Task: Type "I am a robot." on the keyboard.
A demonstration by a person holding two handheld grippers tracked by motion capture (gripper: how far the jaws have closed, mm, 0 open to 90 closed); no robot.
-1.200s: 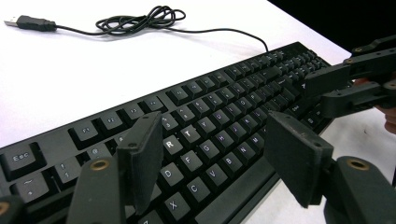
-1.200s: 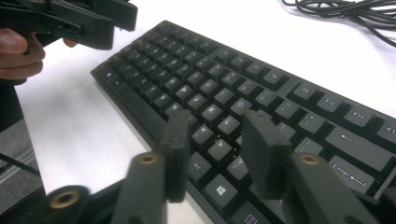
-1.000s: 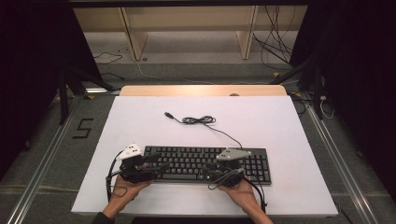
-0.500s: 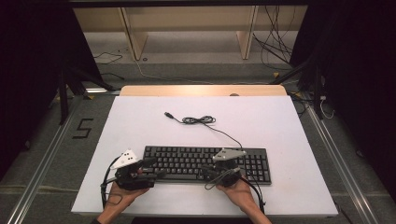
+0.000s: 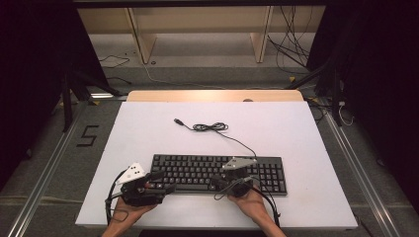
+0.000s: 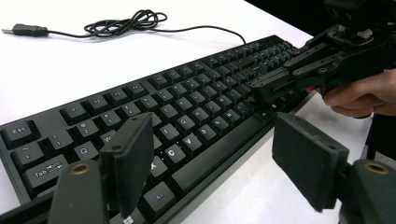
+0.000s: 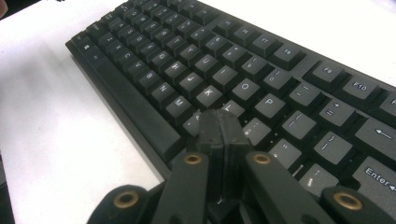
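Your right gripper [image 7: 219, 128] has its jaws pressed flat together with nothing between them, the closed tip poised over the keys near the L on the keyboard [image 7: 243, 70]; whether it touches a key cannot be told. They have just been closing, and a single blunt tip like that looks suited to pressing one key at a time rather than to gripping. Your left gripper [image 6: 215, 158] has its jaws spread wide, having just been opening, and they straddle the keyboard's near left corner, one pad above the lower-left keys, the other out over the bare tabletop [image 6: 243, 196] past the front edge. Nothing is pinched there; the spread looks like a release or a readiness to steady the corner.

From the high view the keyboard [image 5: 197, 170] lies parallel to the near edge of the tabletop [image 5: 306, 133], slightly right of centre, with both your hands behind it at that edge. Its cable [image 5: 210, 127] runs from the back right towards the middle of the tabletop, coiled loosely and ending in a plug [image 5: 179, 121] that lies free, connected to nothing.
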